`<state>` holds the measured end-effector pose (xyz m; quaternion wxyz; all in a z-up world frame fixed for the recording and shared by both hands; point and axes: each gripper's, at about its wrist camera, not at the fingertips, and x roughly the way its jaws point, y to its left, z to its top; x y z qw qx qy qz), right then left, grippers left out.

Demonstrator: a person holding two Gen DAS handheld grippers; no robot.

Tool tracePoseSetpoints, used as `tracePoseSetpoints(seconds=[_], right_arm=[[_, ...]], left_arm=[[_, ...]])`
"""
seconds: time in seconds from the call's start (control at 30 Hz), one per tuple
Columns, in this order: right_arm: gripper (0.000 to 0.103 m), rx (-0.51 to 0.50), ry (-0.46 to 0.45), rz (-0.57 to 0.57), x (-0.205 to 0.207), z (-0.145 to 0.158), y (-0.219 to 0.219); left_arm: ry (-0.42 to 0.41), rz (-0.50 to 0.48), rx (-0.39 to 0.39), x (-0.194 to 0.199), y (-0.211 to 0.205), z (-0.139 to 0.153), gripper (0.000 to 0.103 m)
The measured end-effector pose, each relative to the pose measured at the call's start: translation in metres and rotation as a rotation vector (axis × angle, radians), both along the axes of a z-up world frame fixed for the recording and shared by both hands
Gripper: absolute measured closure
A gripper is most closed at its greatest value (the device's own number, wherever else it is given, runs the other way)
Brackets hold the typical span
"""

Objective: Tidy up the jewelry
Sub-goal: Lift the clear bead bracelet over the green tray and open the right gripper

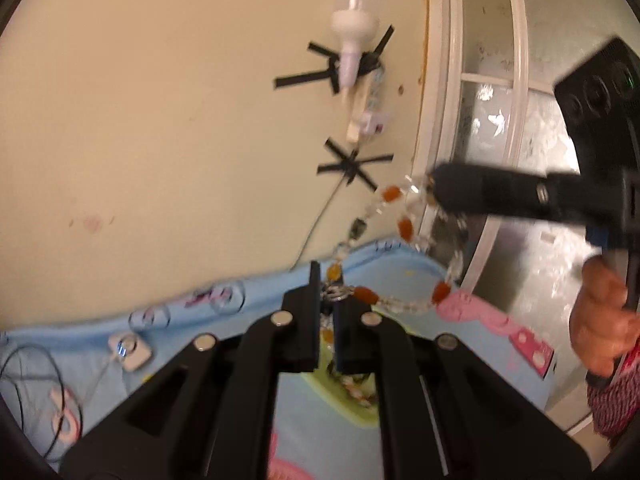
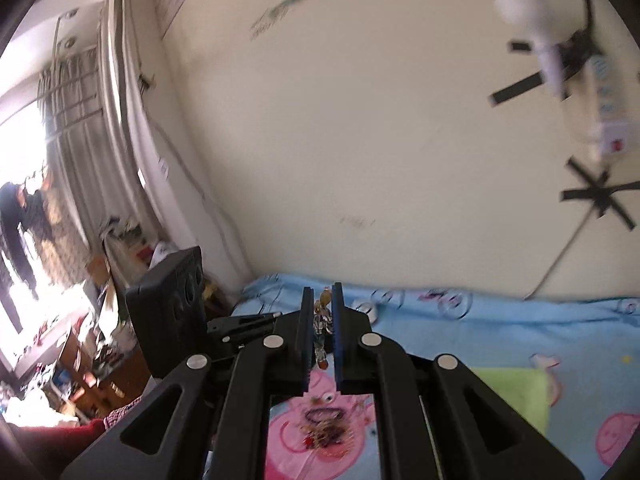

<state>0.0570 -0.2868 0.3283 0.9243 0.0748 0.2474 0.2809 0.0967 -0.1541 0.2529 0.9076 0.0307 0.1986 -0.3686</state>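
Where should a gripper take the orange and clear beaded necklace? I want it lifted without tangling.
Grip the orange and clear beaded necklace at two separated points and come from above, as the left gripper and right gripper do: a limp strand hangs open between two holds.

A light blue cartoon-print sheet (image 2: 500, 320) covers the bed. A heap of jewelry (image 2: 324, 432) lies near, a small white box (image 1: 130, 350) far left.
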Motion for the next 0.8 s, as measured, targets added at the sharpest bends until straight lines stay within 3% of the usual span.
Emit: tracePoseSetpoints(seconds=[0.13, 0.3, 0.53, 0.73, 0.8], right_arm=[[0.103, 0.014, -0.007, -0.056, 0.001, 0.002, -0.033], [0.103, 0.053, 0.043, -0.109, 0.009, -0.029, -0.071], [0.103, 0.105, 0.18, -0.172, 0.031, -0.108, -0.11], [0.103, 0.087, 0.29, -0.232, 0.048, -0.174, -0.132], [0.103, 0.08, 0.315, -0.263, 0.052, -0.194, -0.134]], left_arm=[[0.019, -0.02, 0.002, 0.014, -0.036, 0.009, 0.098], [0.073, -0.042, 0.063, 0.03, -0.084, -0.015, 0.098], [0.177, -0.066, 0.15, 0.052, -0.131, -0.075, 0.098], [0.26, -0.049, 0.249, 0.072, -0.158, -0.126, 0.098], [0.325, -0.054, 0.293, 0.079, -0.165, -0.143, 0.086]])
